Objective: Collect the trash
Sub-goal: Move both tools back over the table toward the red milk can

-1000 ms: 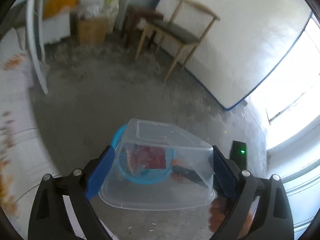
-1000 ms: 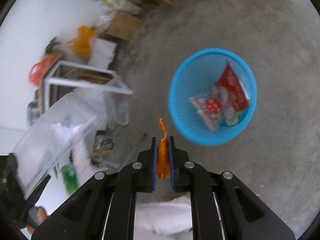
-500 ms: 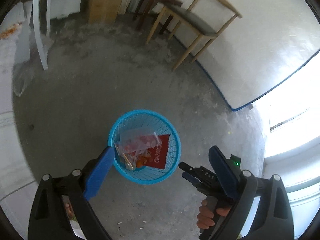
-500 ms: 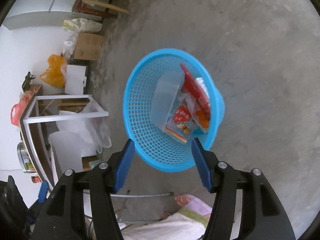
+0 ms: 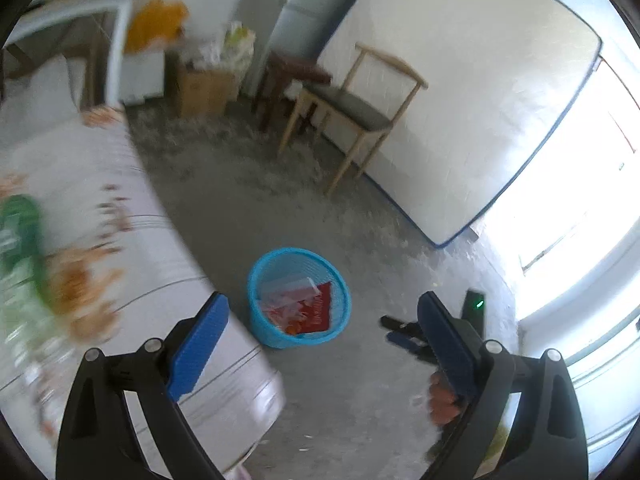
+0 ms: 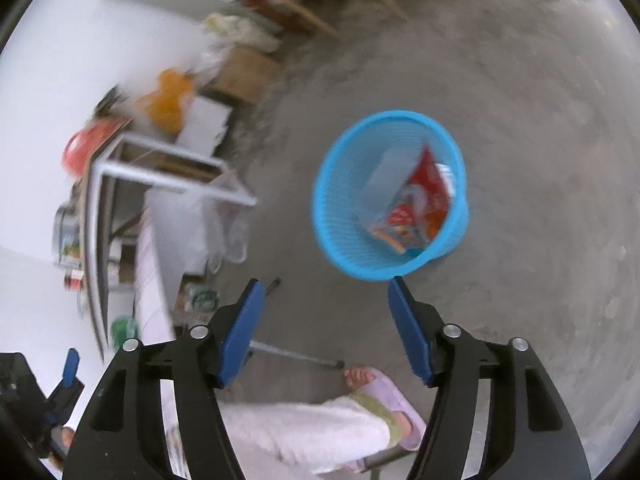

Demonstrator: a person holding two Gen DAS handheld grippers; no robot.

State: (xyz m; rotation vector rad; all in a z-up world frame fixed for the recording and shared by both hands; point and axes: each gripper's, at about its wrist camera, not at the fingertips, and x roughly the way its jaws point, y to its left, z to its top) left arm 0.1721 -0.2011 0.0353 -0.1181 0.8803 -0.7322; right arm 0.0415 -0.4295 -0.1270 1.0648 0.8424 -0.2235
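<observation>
Left gripper [image 5: 322, 334]: two black skeletal finger arms with triangular cut-outs, blue ribbed pads [image 5: 200, 344] on the inner faces, silver round screws at the pivots. Right gripper [image 6: 326, 330]: identical black frame, blue pads, silver screws. Below the right gripper: pale pink trouser leg [image 6: 312, 428], green cuff band, lilac open-toed slipper [image 6: 390, 394].

A: what's in view, count-wise?
B: my two grippers, left [image 5: 320, 346] and right [image 6: 322, 328], one blue basket [image 5: 262, 320], one wooden chair [image 5: 352, 108], one cardboard box [image 5: 202, 90], far side.
</observation>
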